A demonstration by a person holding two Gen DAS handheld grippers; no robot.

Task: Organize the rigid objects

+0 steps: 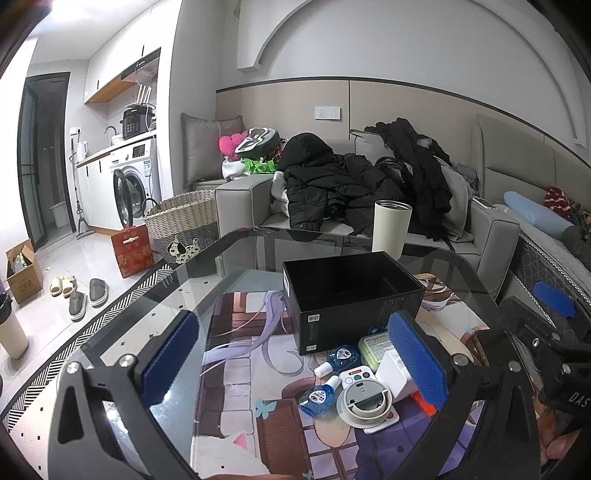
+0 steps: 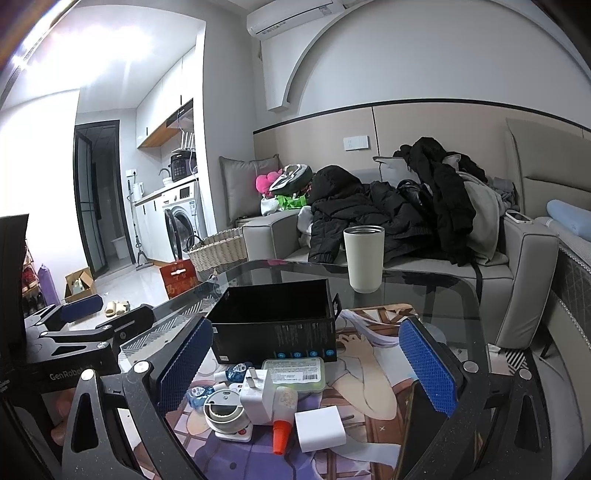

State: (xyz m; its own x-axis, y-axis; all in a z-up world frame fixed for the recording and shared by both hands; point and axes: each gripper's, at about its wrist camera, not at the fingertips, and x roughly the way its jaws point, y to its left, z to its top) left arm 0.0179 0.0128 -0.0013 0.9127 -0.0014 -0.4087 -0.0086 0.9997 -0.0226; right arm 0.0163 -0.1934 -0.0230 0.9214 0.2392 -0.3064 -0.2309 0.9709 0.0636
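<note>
A small lived-in studio flat. A grey sofa [image 1: 369,218] heaped with black jackets [image 1: 325,181] faces a glass worktop [image 1: 243,251]. Behind it, a kitchenette holds a front-loading washing machine [image 1: 135,184], a kettle [image 1: 82,150] and a sink tap [image 1: 109,130]. Slippers [image 1: 83,295] lie on the tiled floor beside a wicker laundry basket [image 1: 184,221]; an air conditioner [image 2: 295,16] hangs on the wall.

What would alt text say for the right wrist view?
An open hand-held gripper hovers over a glass table strewn with small items: white charger, orange-capped glue bottle, green tin. An empty black box sits just beyond, a cream tumbler behind.
</note>
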